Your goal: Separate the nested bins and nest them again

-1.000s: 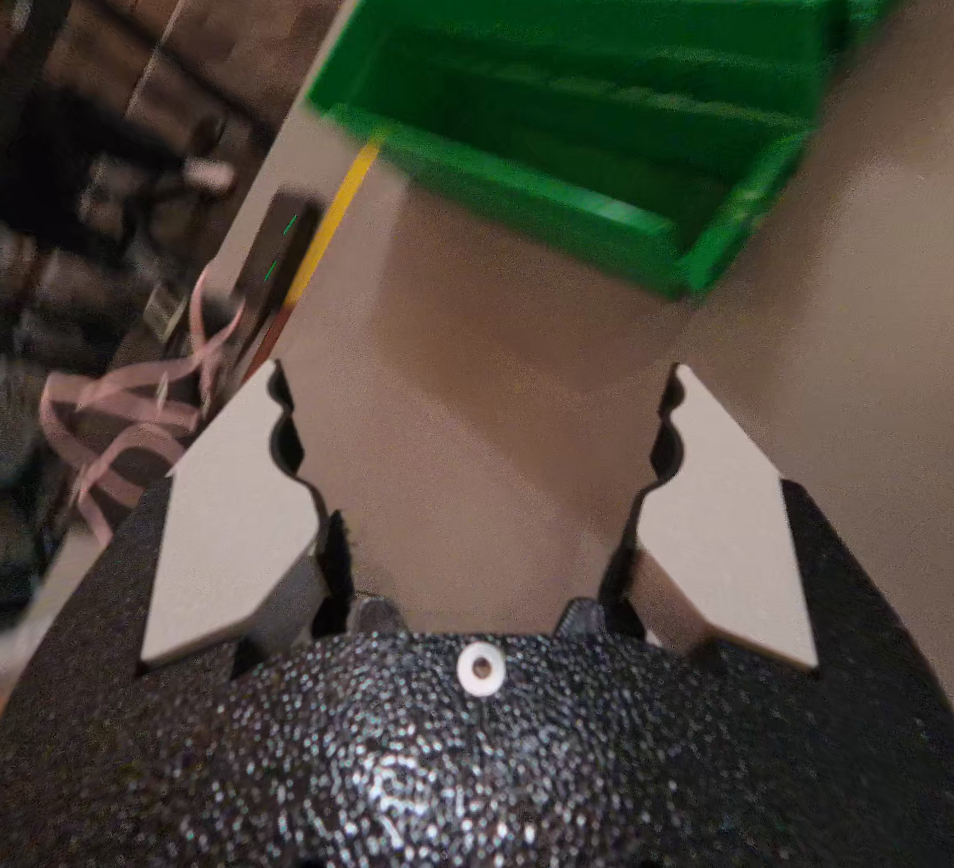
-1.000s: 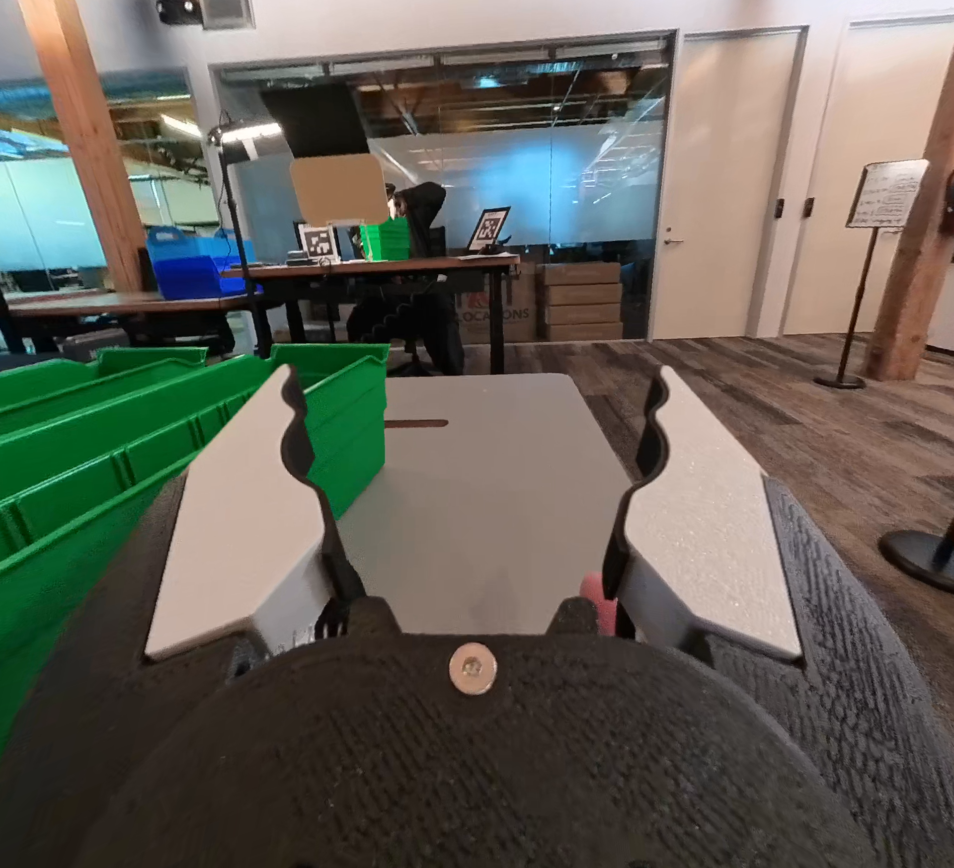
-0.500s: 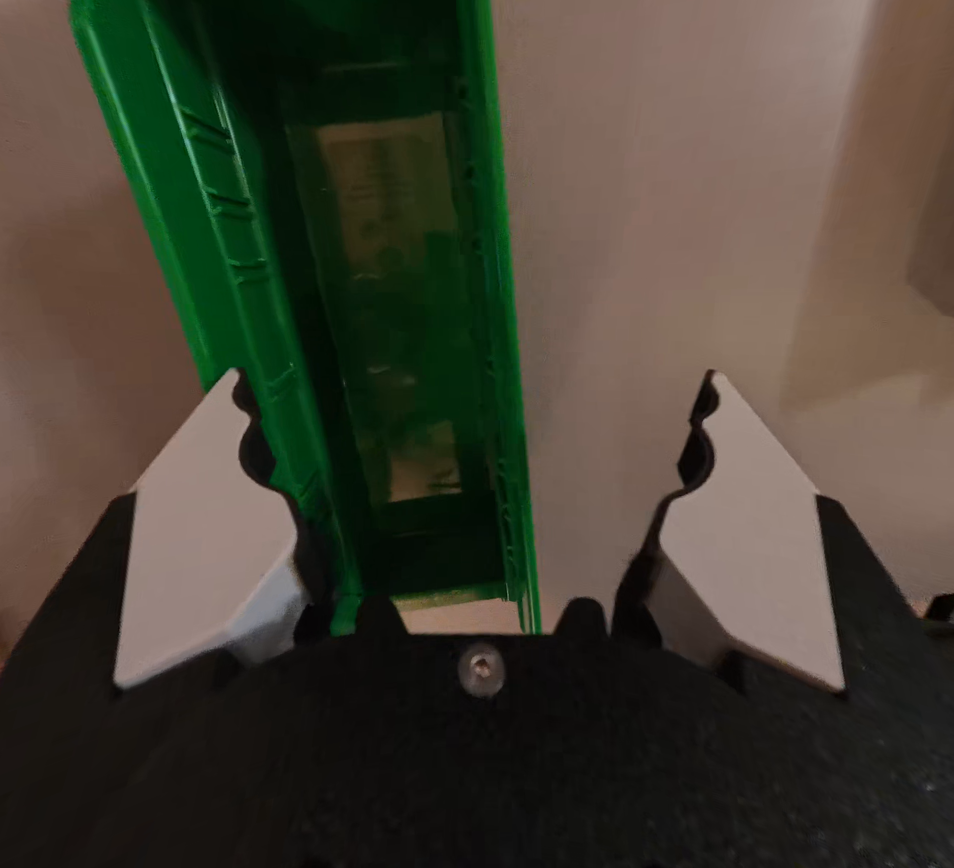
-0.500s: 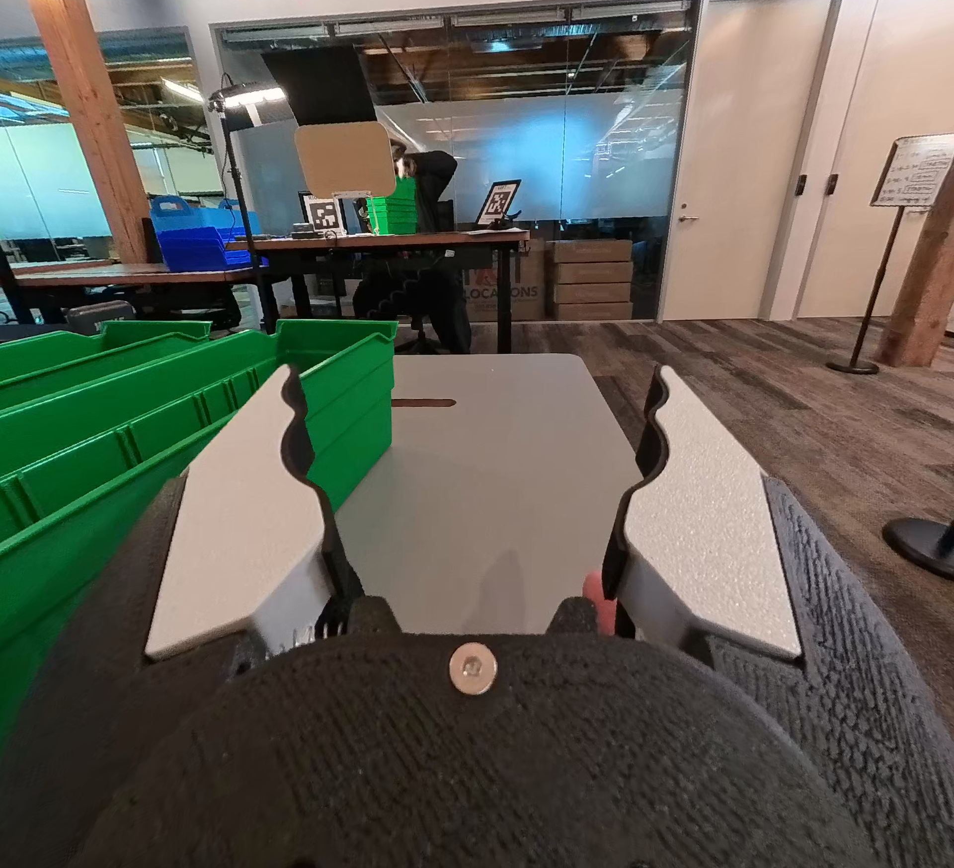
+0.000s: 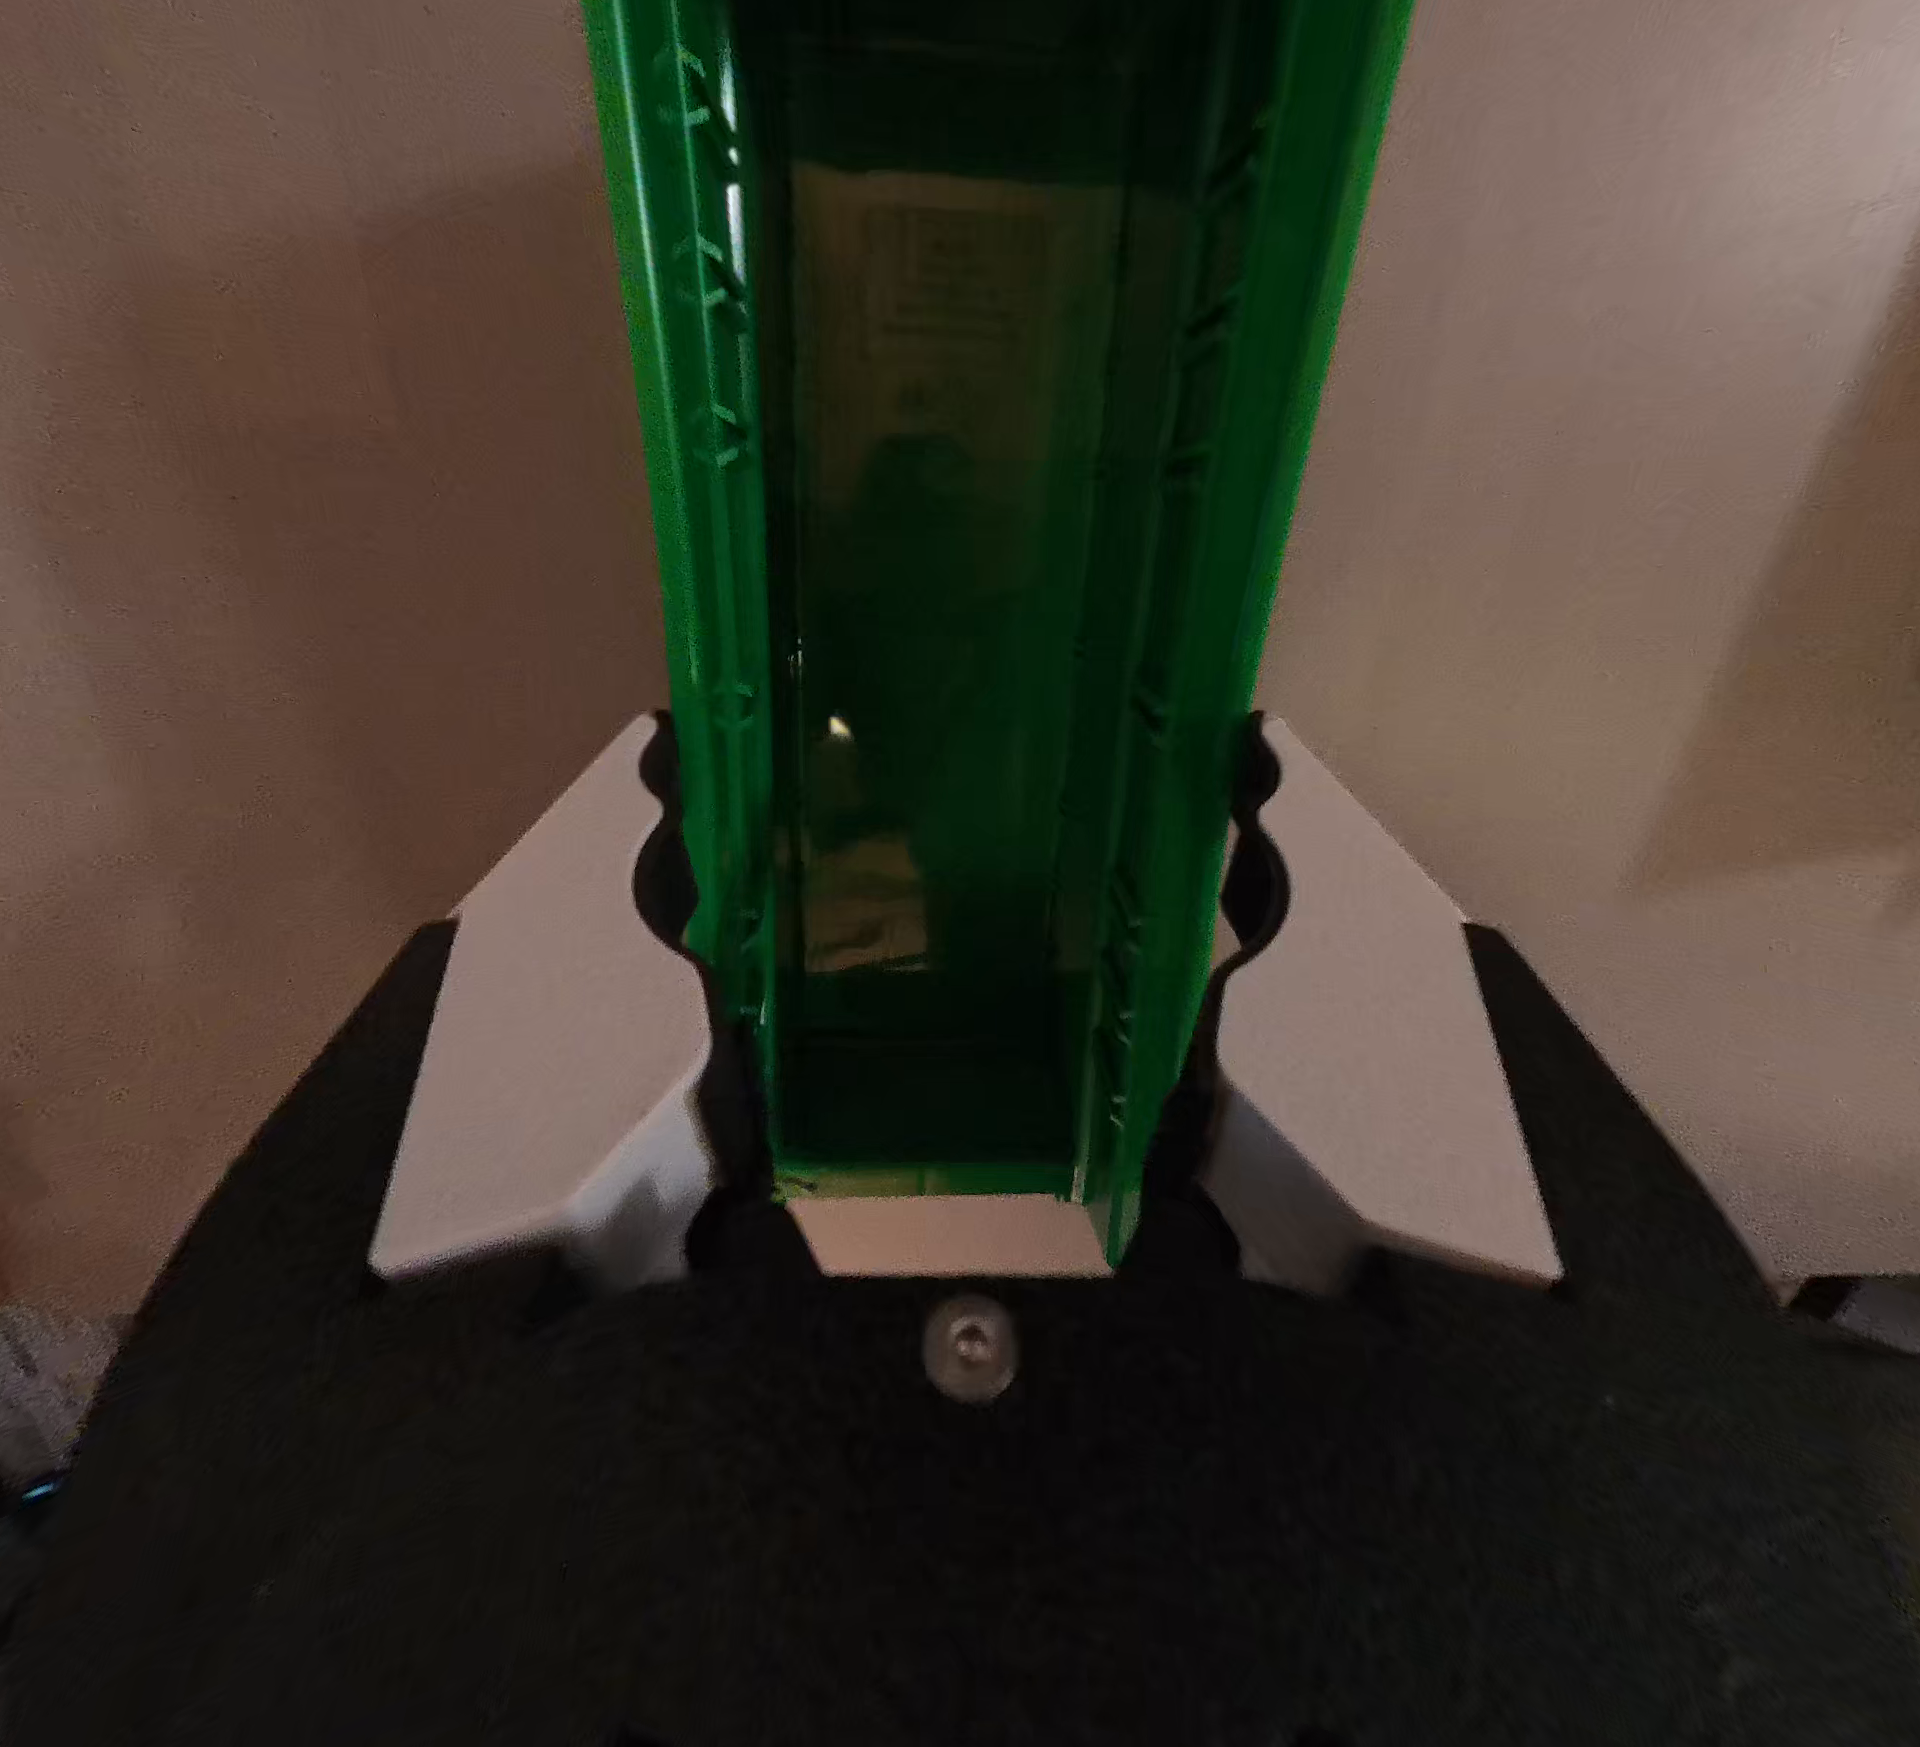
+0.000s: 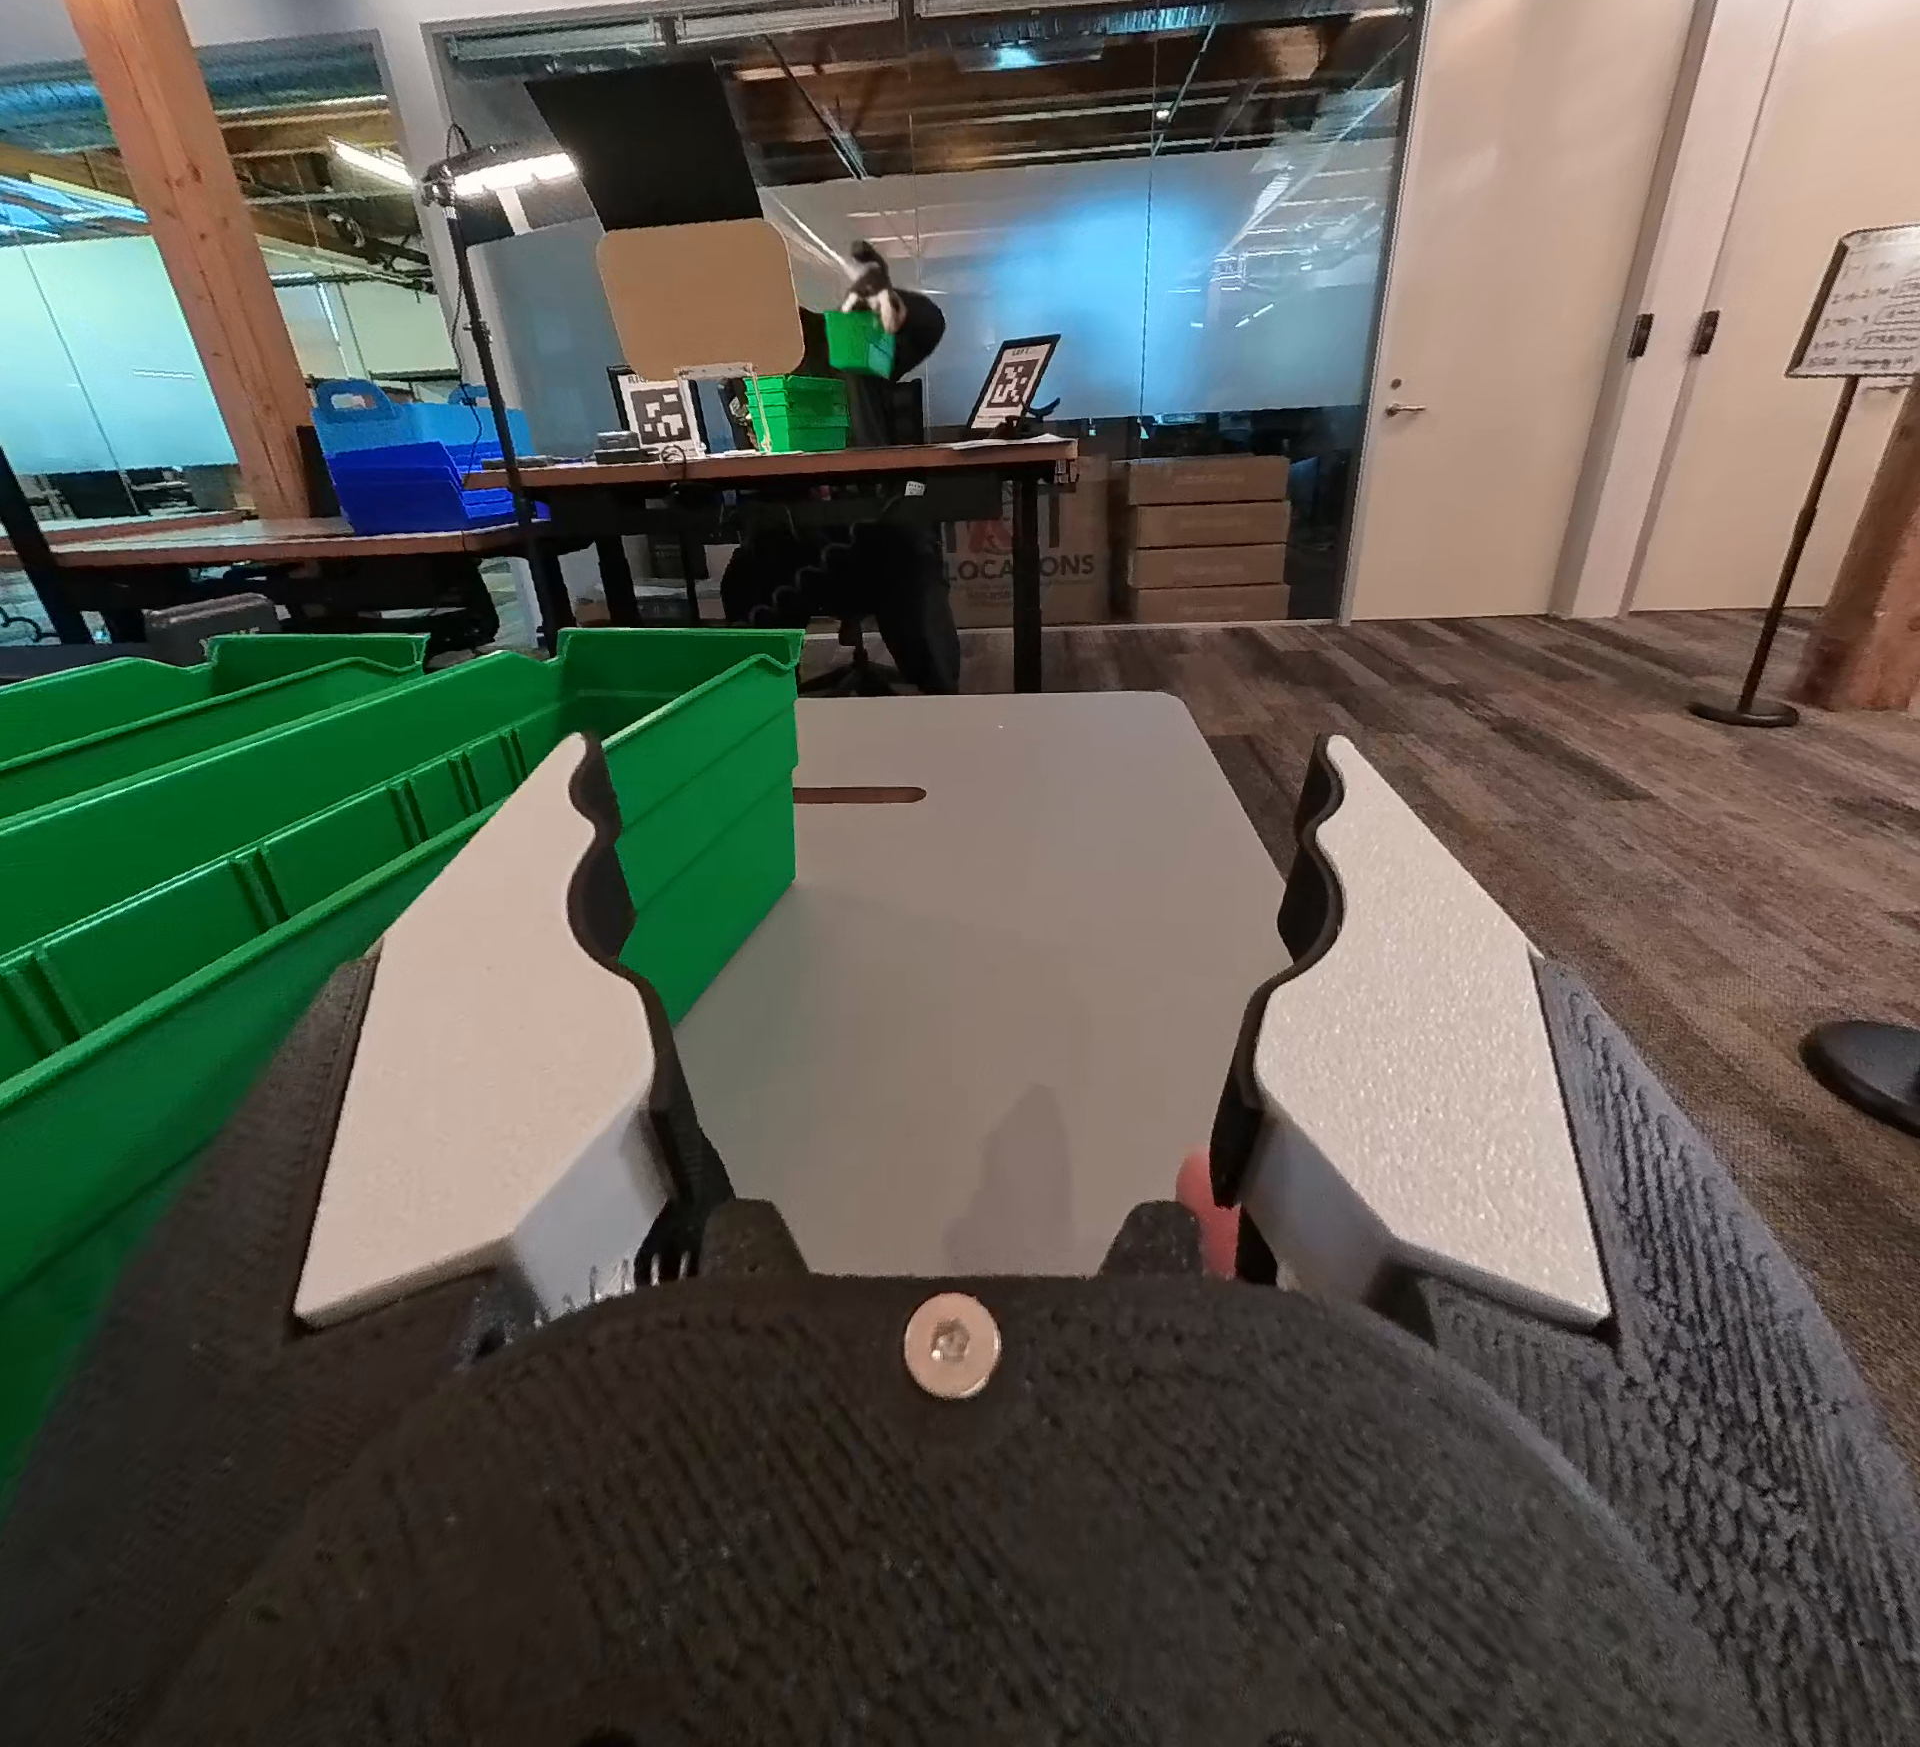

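- The left wrist view looks steeply down from above onto the worktop (image 5: 260, 450), very near a long green bin (image 5: 997, 347) that runs straight away between its own left tongs (image 5: 956, 866).
- The right wrist view looks level along the worktop (image 6: 997, 918) past its own right tongs (image 6: 951, 949), out across the room to a glass wall (image 6: 1143, 243).
- Both views show worktop and green bins (image 6: 312, 845); whether the same bin, cannot tell.
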Available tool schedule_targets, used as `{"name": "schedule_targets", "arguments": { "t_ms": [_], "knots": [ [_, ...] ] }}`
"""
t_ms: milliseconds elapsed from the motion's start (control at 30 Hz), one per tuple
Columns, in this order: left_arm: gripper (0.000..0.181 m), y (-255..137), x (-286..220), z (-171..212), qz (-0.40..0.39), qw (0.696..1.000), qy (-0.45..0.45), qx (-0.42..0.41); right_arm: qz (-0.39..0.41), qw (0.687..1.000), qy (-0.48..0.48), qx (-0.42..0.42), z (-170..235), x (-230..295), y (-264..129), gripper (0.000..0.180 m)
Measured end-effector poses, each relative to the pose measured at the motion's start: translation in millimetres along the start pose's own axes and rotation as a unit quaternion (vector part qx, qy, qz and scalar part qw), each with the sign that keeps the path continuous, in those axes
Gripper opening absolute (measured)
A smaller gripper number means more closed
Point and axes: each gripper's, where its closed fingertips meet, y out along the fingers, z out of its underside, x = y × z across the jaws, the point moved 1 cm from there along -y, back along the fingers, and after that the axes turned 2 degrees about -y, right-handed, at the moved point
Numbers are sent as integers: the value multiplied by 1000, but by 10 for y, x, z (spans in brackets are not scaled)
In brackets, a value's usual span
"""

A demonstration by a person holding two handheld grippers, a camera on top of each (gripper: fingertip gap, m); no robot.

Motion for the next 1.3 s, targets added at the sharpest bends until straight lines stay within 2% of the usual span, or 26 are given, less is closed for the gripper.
{"name": "schedule_targets", "arguments": {
  "t_ms": [267,433,567,667,833,967,1067,1200,1300],
  "knots": [
    [96,-238,157,20,-49,999,20,-11,0,1000,-1,0,1,3,1,128],
    [95,-439,118,-40,1,999,2,-37,1,1000,-1,0,1,2,1,128],
    [95,-707,86,-154,-7,997,13,-81,1,1000,0,0,1,-3,3,128],
    [96,-972,-194,-266,0,992,47,-119,3,1000,-1,0,1,-7,3,128],
    [97,-1186,-1261,-571,97,973,130,-162,4,1000,-3,-2,-4,-9,0,128],
    [99,-852,-2079,-837,156,963,154,-157,3,1000,-11,-7,-27,19,-27,128],
    [98,-439,-2509,-977,186,964,114,-151,-1,1000,-22,-5,-23,51,-29,128],
    [98,154,-2792,-1059,160,976,69,-130,-5,1000,-27,-3,-15,75,-18,128],
    [104,553,-2834,-1025,96,988,30,-117,-7,1000,-26,-2,-11,78,-13,128]
  ]
}}
